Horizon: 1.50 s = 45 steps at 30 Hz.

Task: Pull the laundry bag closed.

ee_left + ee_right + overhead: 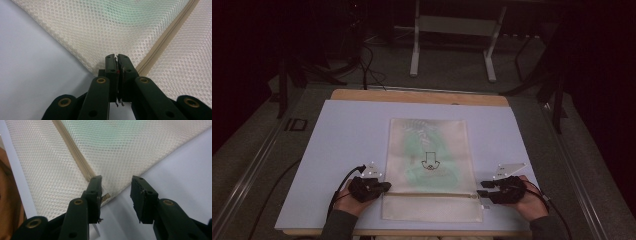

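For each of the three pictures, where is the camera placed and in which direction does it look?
High view: above the person's side, looking forward and down at the table; hands, left gripper, right gripper.
Left gripper view: on that gripper, along nearly closed jaws at the mesh bag edge.
Right gripper view: on that gripper, along open jaws at the bag's corner.
Shared: all show the bag's zipper.

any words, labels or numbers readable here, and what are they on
No text can be read.
The mesh bag carries a small dark emblem with a line of print under it, too small and blurred to read.
A dark floor marking left of the table is also unreadable.
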Each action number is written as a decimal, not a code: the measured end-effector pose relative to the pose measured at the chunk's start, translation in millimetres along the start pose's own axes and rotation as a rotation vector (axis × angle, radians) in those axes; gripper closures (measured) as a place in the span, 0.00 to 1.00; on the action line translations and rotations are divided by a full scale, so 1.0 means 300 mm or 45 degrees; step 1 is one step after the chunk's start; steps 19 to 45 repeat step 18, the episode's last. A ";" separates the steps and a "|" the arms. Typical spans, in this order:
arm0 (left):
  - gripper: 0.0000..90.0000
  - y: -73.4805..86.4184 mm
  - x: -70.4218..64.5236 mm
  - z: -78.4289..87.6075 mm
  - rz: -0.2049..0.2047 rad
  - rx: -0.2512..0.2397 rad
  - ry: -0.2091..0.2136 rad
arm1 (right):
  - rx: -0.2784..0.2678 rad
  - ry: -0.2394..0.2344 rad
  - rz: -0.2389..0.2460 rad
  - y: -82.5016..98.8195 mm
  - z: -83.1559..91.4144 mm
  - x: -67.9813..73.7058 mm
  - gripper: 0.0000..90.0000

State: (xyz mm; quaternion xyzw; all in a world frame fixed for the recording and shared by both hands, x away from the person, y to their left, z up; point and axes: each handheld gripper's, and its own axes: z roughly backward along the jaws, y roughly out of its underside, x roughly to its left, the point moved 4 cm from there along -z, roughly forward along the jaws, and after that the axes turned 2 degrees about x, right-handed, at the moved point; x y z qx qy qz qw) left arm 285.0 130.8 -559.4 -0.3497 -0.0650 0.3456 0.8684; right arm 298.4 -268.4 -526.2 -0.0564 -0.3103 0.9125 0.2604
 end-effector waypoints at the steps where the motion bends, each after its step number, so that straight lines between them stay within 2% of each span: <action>1: 0.96 0.000 0.000 0.001 0.000 -0.001 -0.002 | -0.002 0.002 -0.003 0.001 0.000 -0.002 0.68; 6: 0.96 0.000 0.003 0.006 -0.009 -0.010 -0.012 | -0.012 0.013 -0.015 0.004 0.002 -0.009 0.67; 10: 0.95 -0.001 0.005 0.013 -0.005 -0.029 -0.021 | -0.028 0.030 -0.049 0.011 0.005 -0.023 0.66; 17: 0.95 -0.003 0.019 0.032 0.027 -0.088 -0.055 | -0.056 0.070 -0.095 0.028 0.007 -0.049 0.62; 45: 0.95 -0.002 0.024 0.036 0.034 -0.093 -0.062 | -0.064 0.079 -0.095 0.029 0.007 -0.054 0.61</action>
